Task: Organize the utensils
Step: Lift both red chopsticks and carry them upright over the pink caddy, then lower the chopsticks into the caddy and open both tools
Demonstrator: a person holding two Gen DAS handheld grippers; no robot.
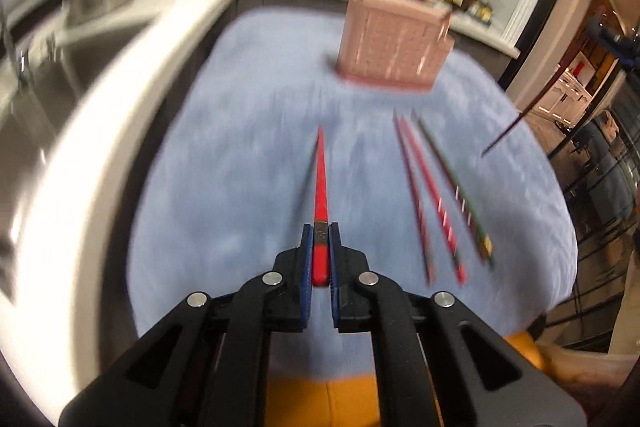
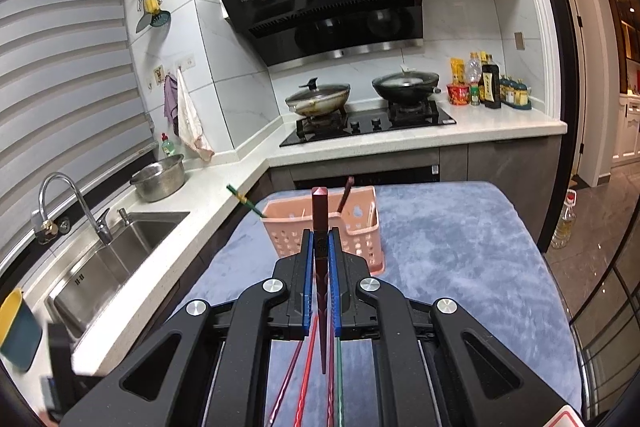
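Note:
My left gripper (image 1: pixel 320 233) is shut on a red chopstick (image 1: pixel 321 179) that points forward over the blue cloth (image 1: pixel 224 163). Three loose chopsticks (image 1: pixel 440 195), red and green, lie on the cloth to its right. A pink perforated basket (image 1: pixel 394 43) stands at the far side of the cloth. My right gripper (image 2: pixel 320 239) is shut on a dark red chopstick (image 2: pixel 320 211), held upright in front of the basket (image 2: pixel 362 231). The basket holds a green chopstick (image 2: pixel 244 201) and a brown one (image 2: pixel 346 193). The dark chopstick's tip also shows in the left wrist view (image 1: pixel 504 137).
A white counter (image 2: pixel 160 267) with a steel sink (image 2: pixel 116 259), tap and steel bowl (image 2: pixel 158 177) runs along the left. A stove with two pans (image 2: pixel 360 95) and sauce bottles (image 2: pixel 480 83) stand behind. Loose chopsticks (image 2: pixel 308 379) lie under my right gripper.

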